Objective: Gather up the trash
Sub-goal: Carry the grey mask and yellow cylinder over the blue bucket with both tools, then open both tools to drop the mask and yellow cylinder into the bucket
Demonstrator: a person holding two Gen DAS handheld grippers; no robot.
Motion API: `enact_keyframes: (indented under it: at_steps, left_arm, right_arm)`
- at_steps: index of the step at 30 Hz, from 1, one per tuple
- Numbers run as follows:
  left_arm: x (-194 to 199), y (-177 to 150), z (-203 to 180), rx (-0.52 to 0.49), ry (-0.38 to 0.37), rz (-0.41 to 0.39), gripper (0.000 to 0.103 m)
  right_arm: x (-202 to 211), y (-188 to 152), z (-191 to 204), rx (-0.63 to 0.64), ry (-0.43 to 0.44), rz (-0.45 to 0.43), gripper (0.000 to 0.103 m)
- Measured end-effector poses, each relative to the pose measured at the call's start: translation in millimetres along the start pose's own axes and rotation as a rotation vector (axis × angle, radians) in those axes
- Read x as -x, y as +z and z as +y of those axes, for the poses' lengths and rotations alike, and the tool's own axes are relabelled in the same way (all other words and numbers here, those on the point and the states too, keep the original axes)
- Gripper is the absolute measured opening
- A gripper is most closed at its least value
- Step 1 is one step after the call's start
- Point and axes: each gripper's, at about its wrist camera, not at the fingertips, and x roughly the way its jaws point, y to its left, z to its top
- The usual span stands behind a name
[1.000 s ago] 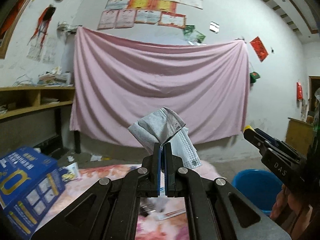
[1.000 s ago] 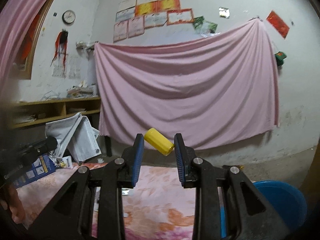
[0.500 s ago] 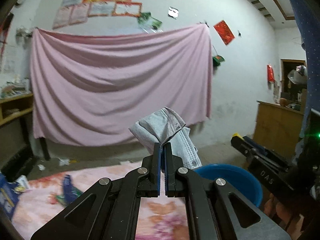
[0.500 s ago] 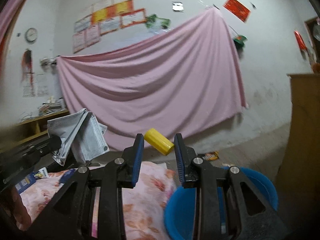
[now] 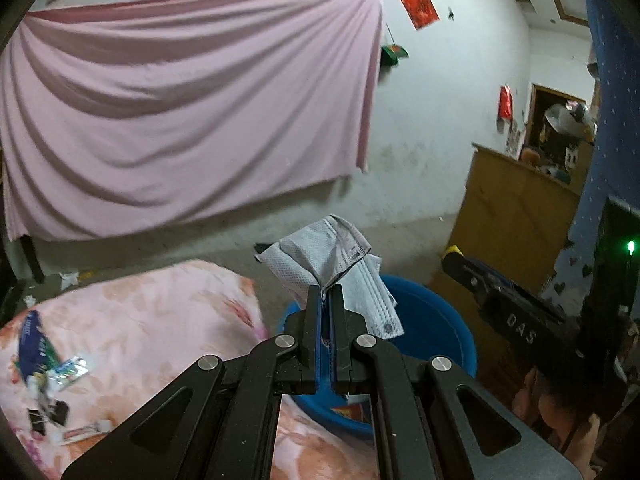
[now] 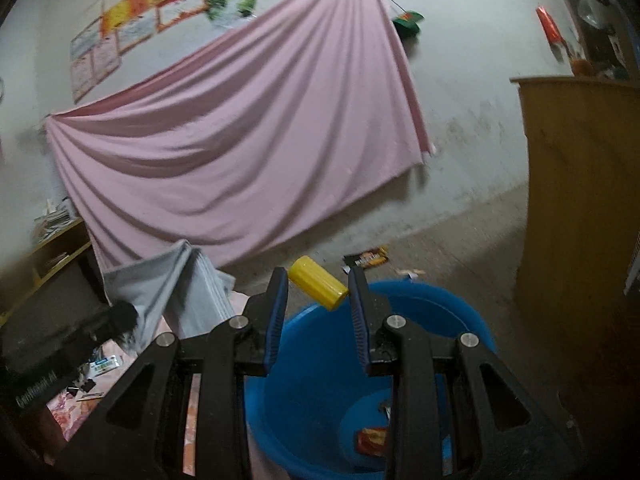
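My right tongs (image 6: pixel 318 312) pinch the yellow tube (image 6: pixel 319 287) crosswise over the blue basin's (image 6: pixel 460 312) near rim, seemingly closer than my left tongs (image 5: pixel 325 320) clamping the grey masks (image 5: pixel 332 258)

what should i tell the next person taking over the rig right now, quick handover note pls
Left gripper: shut on a crumpled grey face mask, held up near the rim of the blue tub.
Right gripper: clamped on a yellow cylinder held crosswise between the pads, above the tub's opening.
Blue tub: on the floor beside the floral-covered table; a red wrapper already lies in the bottom.
Left to do: release both items into the tub. More litter remains: packets and binder clips on the table, a dark wrapper on the floor beyond the tub.
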Motion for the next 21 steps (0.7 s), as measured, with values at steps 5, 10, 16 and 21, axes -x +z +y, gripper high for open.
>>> enact_keyframes:
  at_steps: [5,10,16,21]
  left_arm:
    - [-15,-2,-10,-0.021,-0.005,0.055,0.001]
    - [-25,-5,-6,0.022,-0.022,0.097,0.001]
    - [-27,-7,-1,0.050,-0.016,0.127,0.005]
    - [-28,-11,2,0.075,-0.019,0.134,0.019]
  right_arm:
    - [-6,-1,-9,-0.016,-0.027,0.053,0.058]
    - [-11,-2,-12,-0.030,-0.034,0.086,0.058]
    - [-15,1,-15,-0.044,-0.036,0.100,0.059]
    - [-16,2,-16,-0.046,-0.037,0.105,0.059]
